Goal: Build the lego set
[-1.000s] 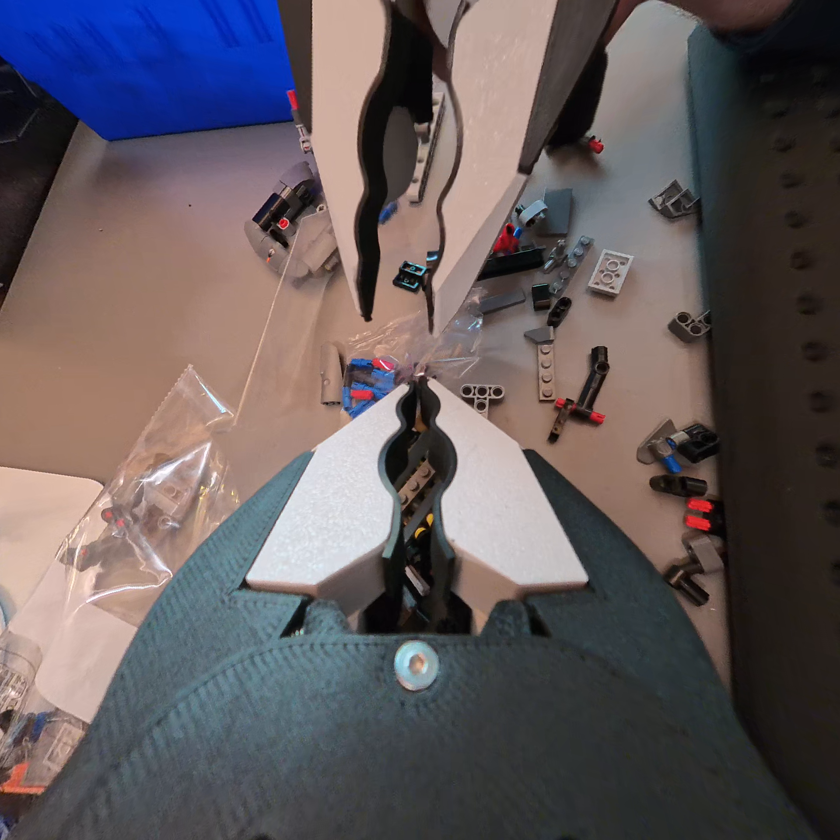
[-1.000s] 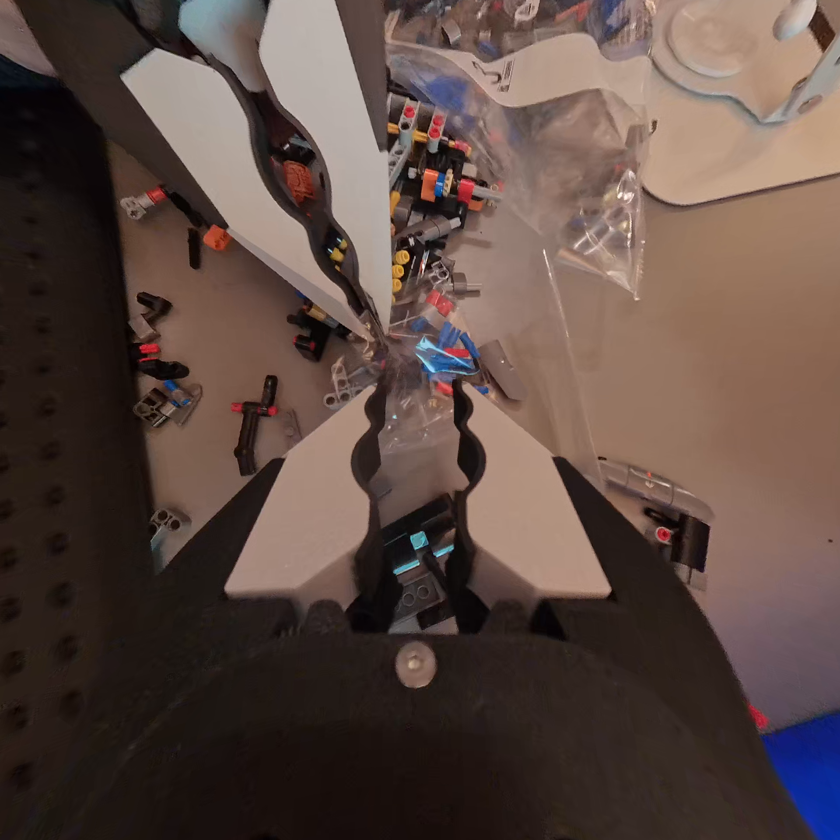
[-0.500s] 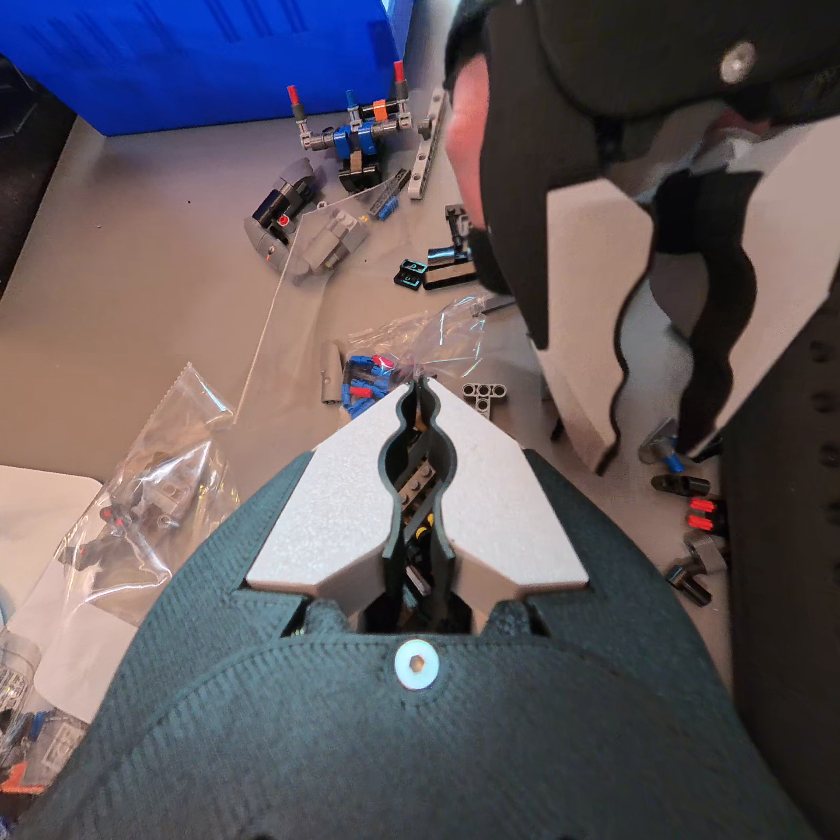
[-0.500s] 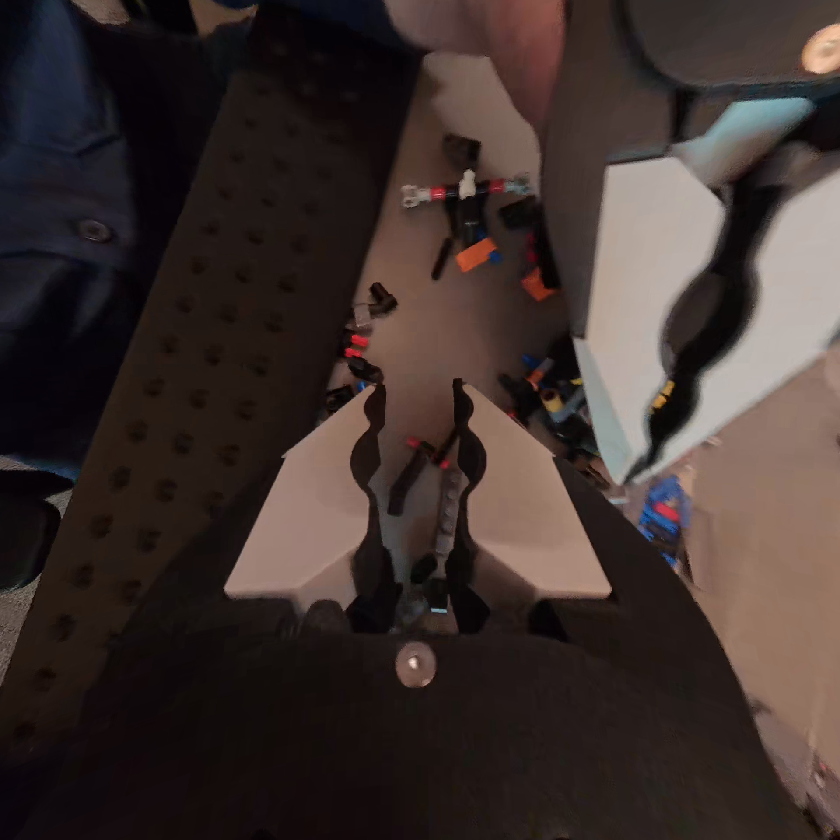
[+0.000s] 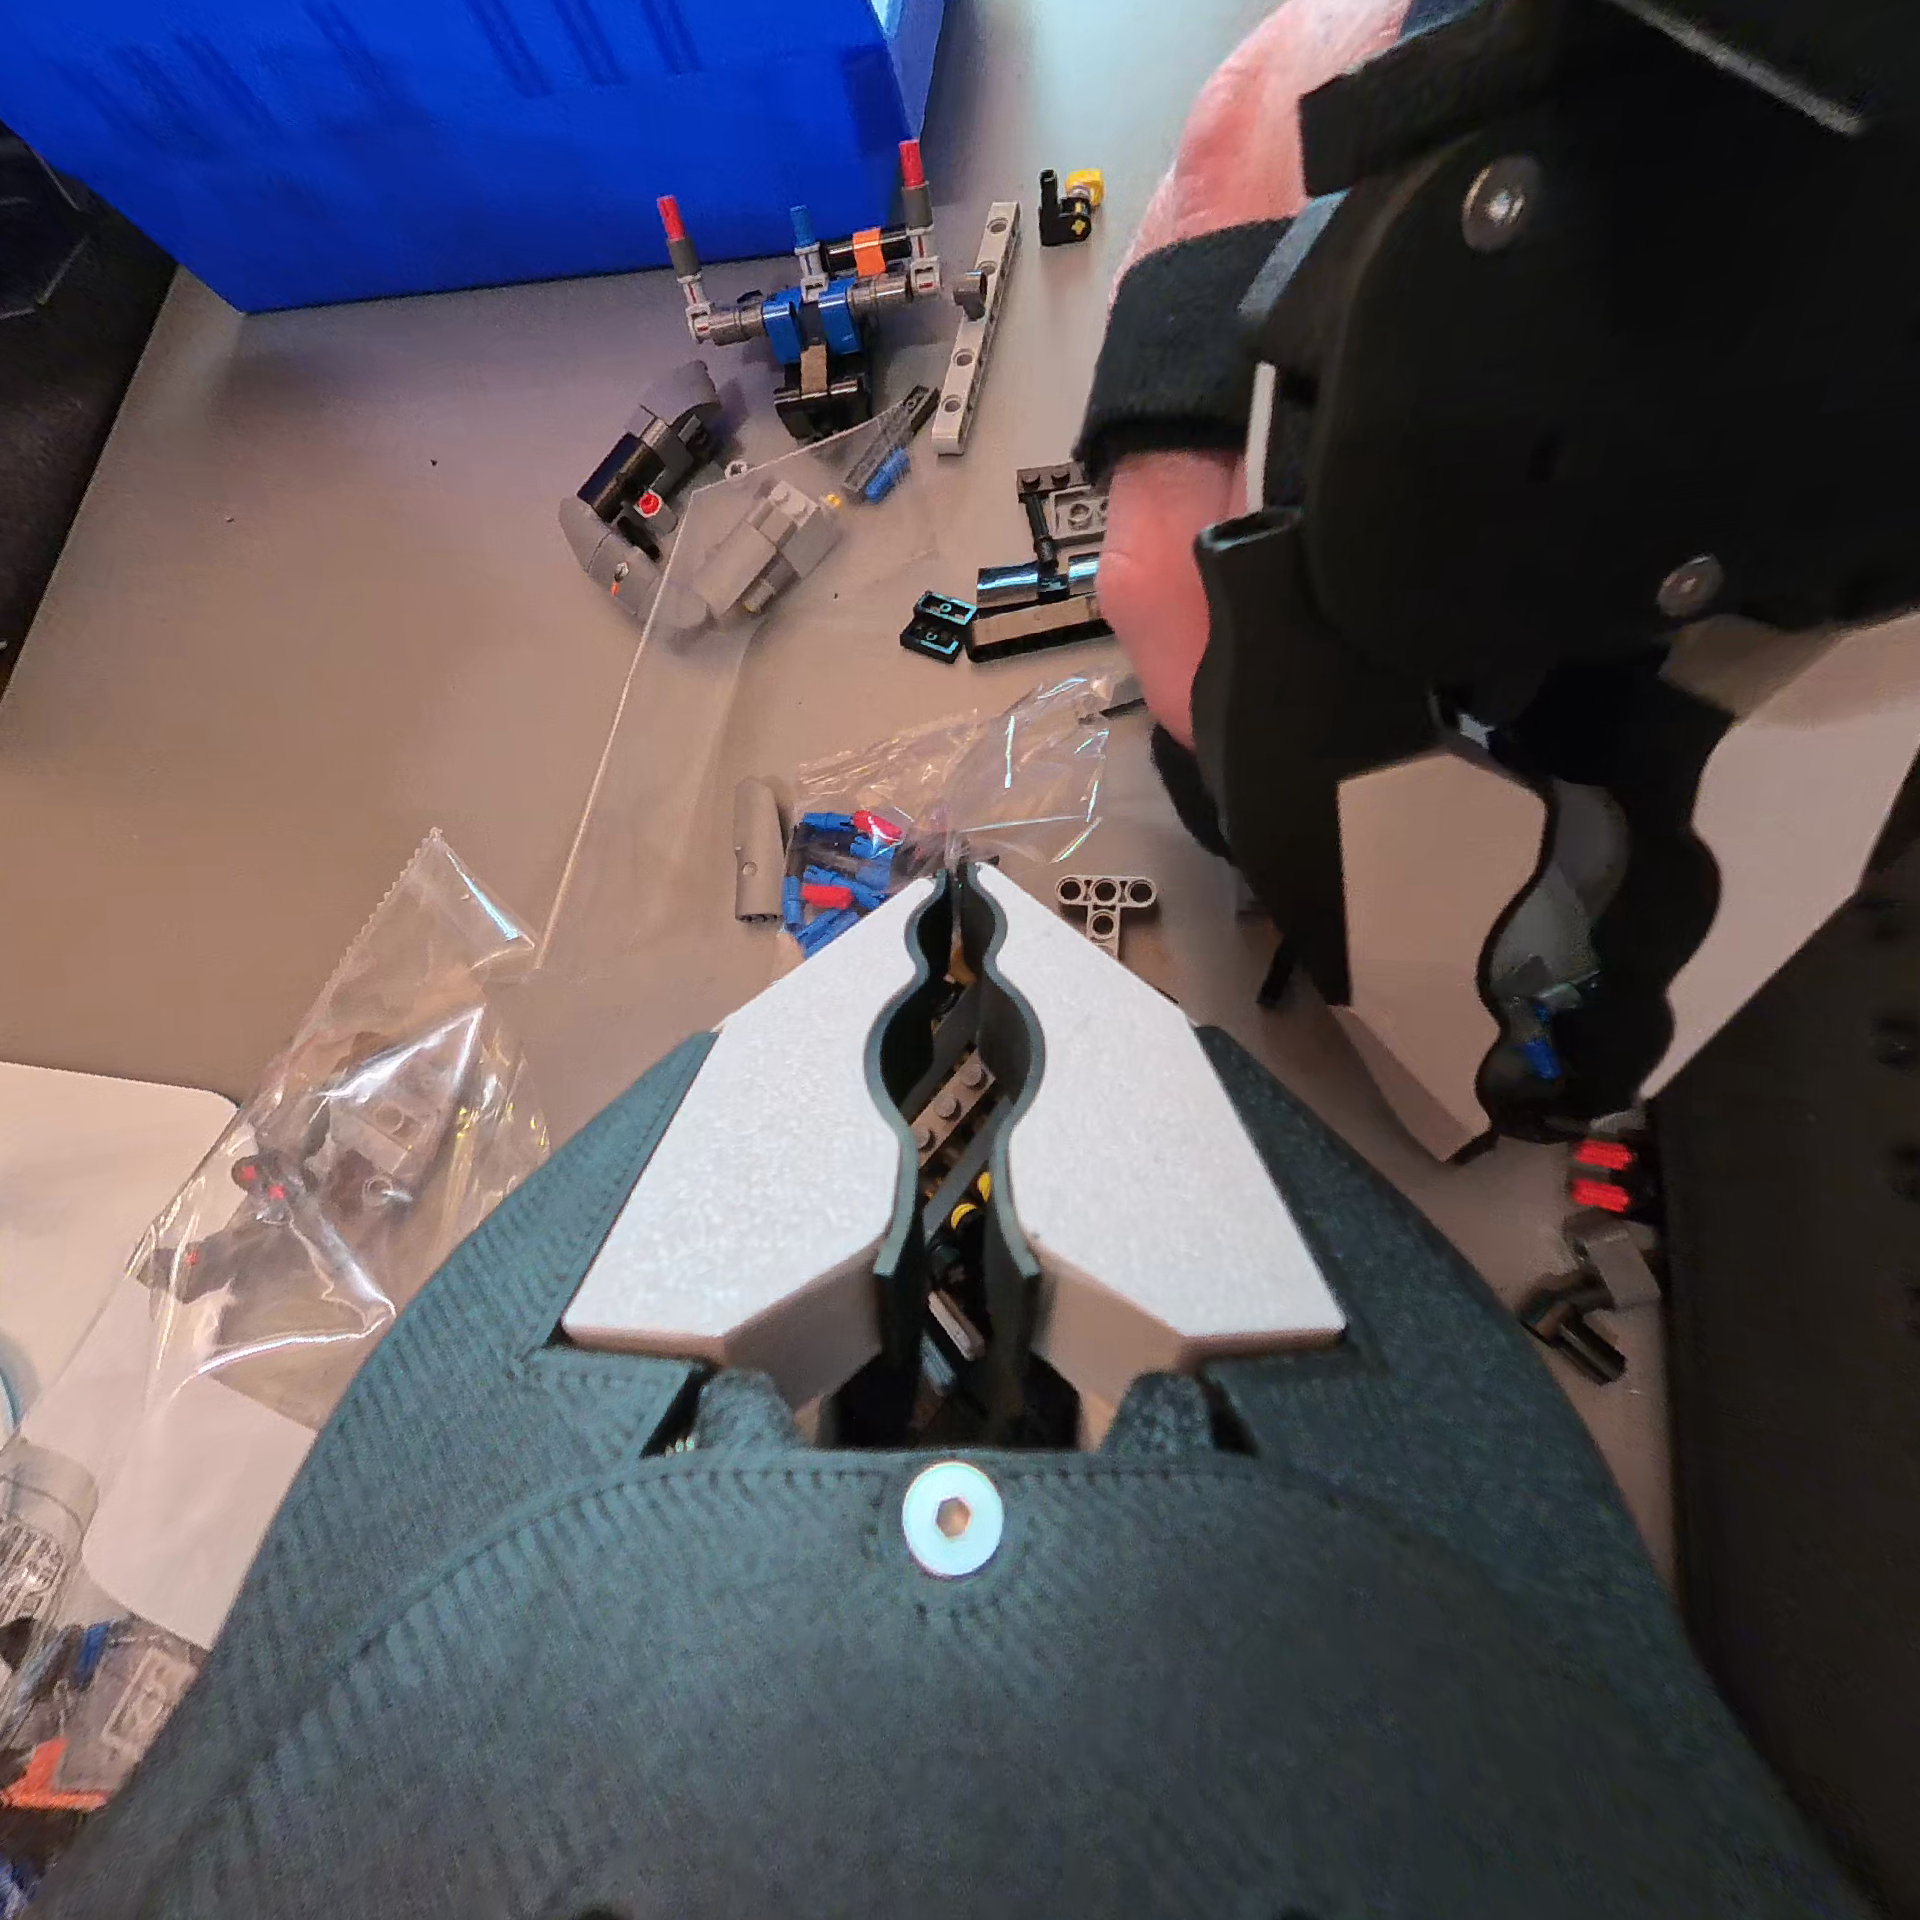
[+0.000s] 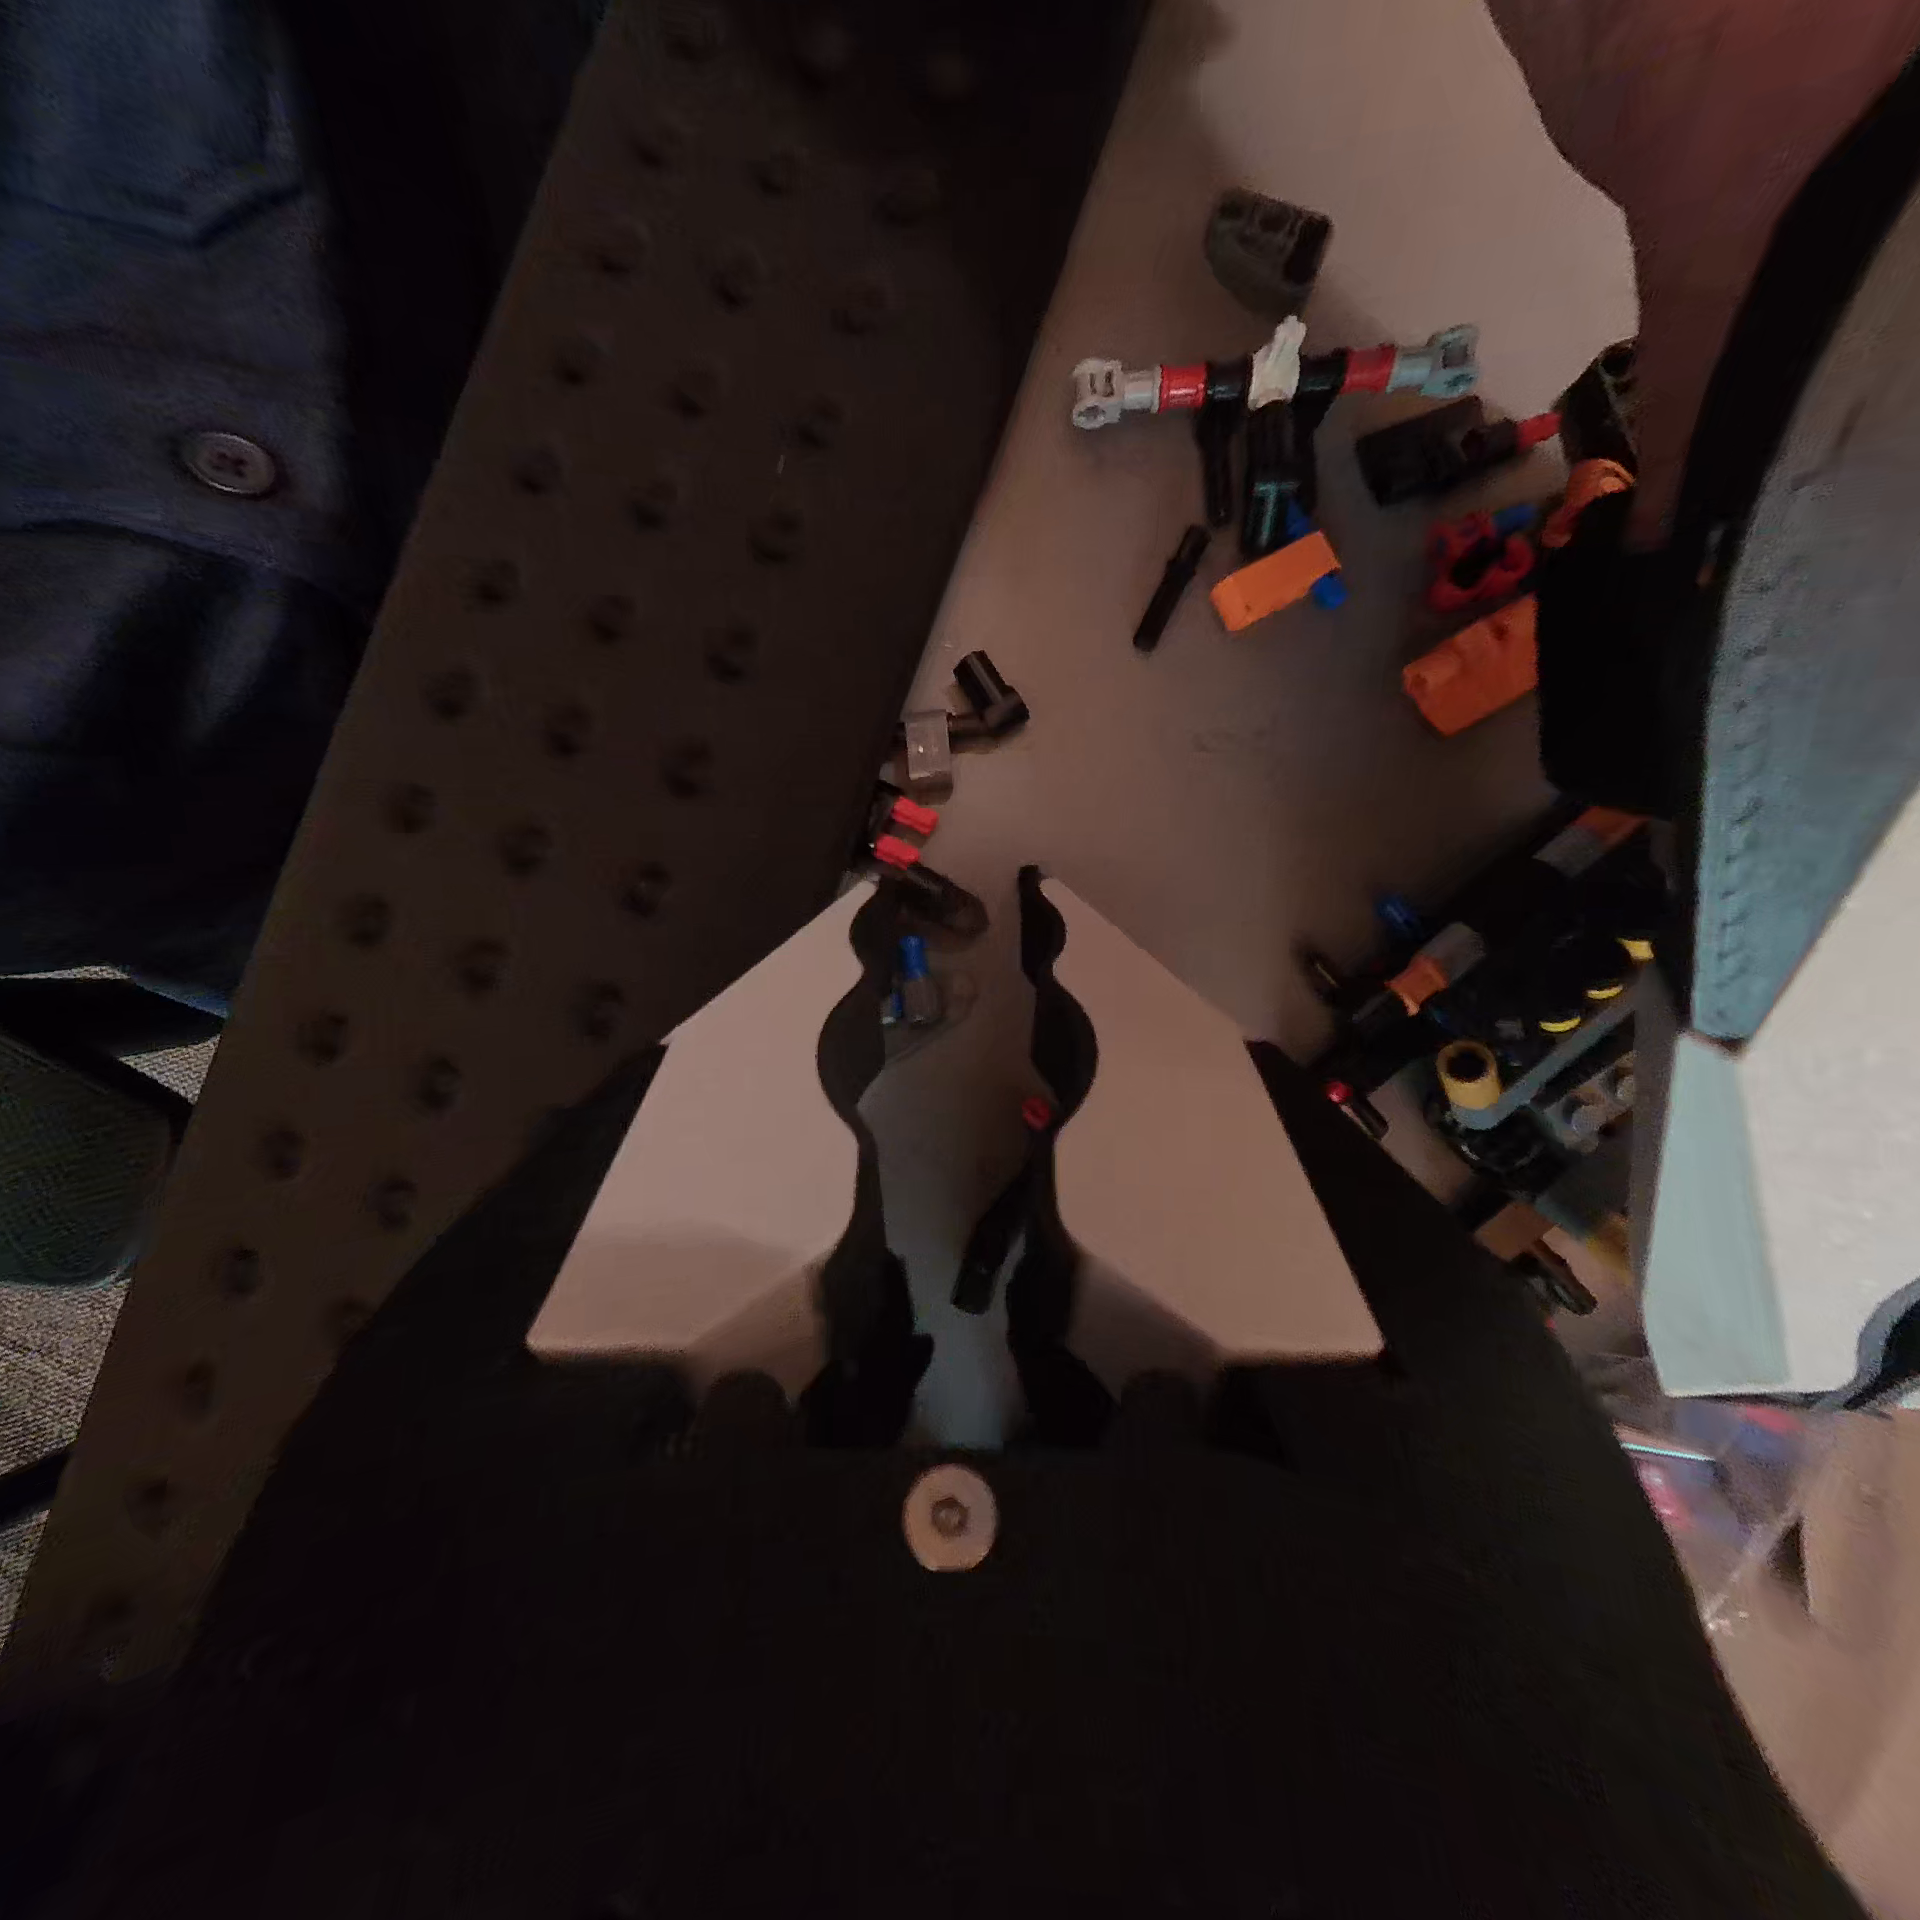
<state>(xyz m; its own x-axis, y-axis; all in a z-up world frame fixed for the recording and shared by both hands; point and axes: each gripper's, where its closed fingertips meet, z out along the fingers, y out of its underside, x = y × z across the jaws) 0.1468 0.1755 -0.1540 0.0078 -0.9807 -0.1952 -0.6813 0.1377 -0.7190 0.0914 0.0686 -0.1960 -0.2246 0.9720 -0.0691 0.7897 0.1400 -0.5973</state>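
Lego bag (image 5: 966, 769) stayed pinched in your clenched left gripper (image 5: 958, 883); your released right gripper (image 6: 951, 914), lower centre, risked scattering the blue-tipped piece (image 6: 909, 987).

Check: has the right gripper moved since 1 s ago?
Yes. In the left wrist view, the right gripper was over the small parts bag by the left gripper; it now hangs right of it, beside the black studded plate.

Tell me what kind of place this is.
Probably an indoor hobby or lab workbench: a grey table strewn with loose Lego pieces, clear parts bags, and a blue bin behind.
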